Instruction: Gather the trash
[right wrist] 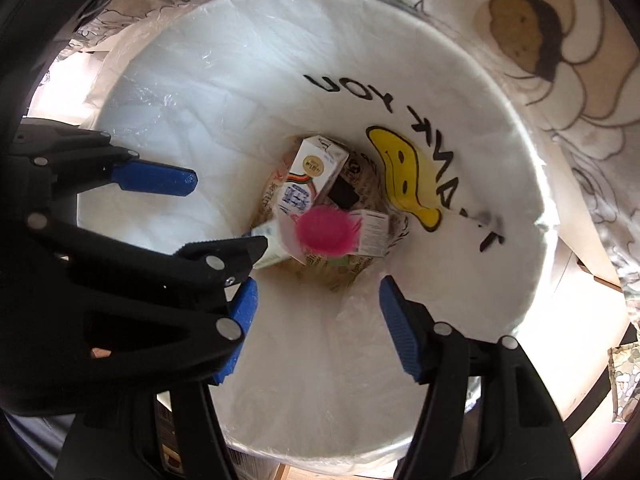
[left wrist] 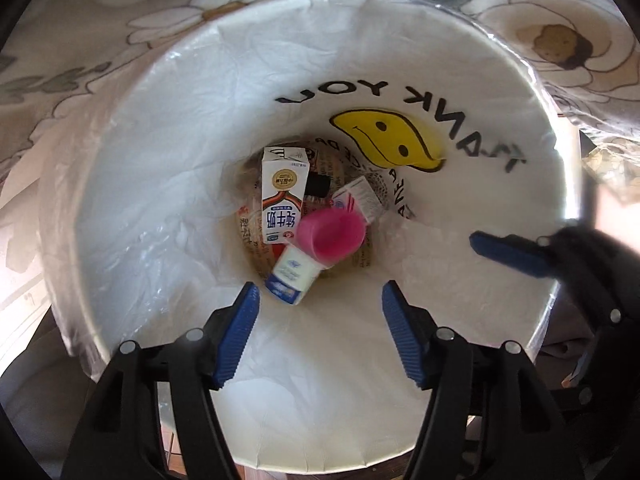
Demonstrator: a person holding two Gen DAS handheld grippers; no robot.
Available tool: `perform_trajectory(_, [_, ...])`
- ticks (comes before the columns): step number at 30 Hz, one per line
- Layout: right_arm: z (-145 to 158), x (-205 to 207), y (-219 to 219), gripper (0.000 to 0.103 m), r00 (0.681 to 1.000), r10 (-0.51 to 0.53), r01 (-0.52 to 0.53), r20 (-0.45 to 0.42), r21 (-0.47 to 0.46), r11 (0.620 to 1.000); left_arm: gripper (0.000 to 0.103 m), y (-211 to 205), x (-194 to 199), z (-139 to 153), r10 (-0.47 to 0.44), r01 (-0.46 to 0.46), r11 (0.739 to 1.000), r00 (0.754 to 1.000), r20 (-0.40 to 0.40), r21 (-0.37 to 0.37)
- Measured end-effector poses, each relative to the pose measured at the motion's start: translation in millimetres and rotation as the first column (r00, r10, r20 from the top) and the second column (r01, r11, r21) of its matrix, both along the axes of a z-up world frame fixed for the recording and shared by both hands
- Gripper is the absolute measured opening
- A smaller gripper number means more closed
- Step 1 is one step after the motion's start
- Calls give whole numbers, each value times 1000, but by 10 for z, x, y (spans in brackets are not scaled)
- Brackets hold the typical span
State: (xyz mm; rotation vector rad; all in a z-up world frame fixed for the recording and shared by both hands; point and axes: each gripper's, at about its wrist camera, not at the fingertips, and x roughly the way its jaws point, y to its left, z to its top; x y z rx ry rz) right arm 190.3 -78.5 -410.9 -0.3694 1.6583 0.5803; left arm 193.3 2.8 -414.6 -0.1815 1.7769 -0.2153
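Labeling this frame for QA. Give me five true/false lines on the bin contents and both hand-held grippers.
1. The bin is lined with a white bag printed with a yellow smiley. True.
2. The pink cup is clamped in the left hand-held gripper. False: the cup is down among the trash in the bin, and that gripper is open and holds nothing.
3. A milk carton lies at the bottom of the bin. True.
4. The right hand-held gripper is shut on a carton. False: its jaws stand open and empty above the bin.
5. Both grippers are over the bin's opening. True.
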Motion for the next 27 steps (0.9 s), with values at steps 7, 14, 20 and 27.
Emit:
perform_trajectory(7, [282, -55, -135, 64, 999, -22, 22, 33, 23, 1000, 72, 81, -93, 347, -6, 5, 1000, 998, 55, 16])
perform_trajectory(14, [779, -226, -213, 64, 994, -40, 33, 99, 72, 997, 72, 173, -390, 945, -54, 40, 996, 979, 196, 75])
perform_trajectory(20, [1440, -450, -249, 64, 978, -42, 16, 202, 127, 992, 74, 270, -719, 1646, -105, 49, 986, 925, 365, 159])
perform_trajectory(27, [2401, -760, -341, 64, 934, -66, -6, 352, 200, 980, 80, 361, -1099, 2621, -132, 24, 980, 825, 550, 199])
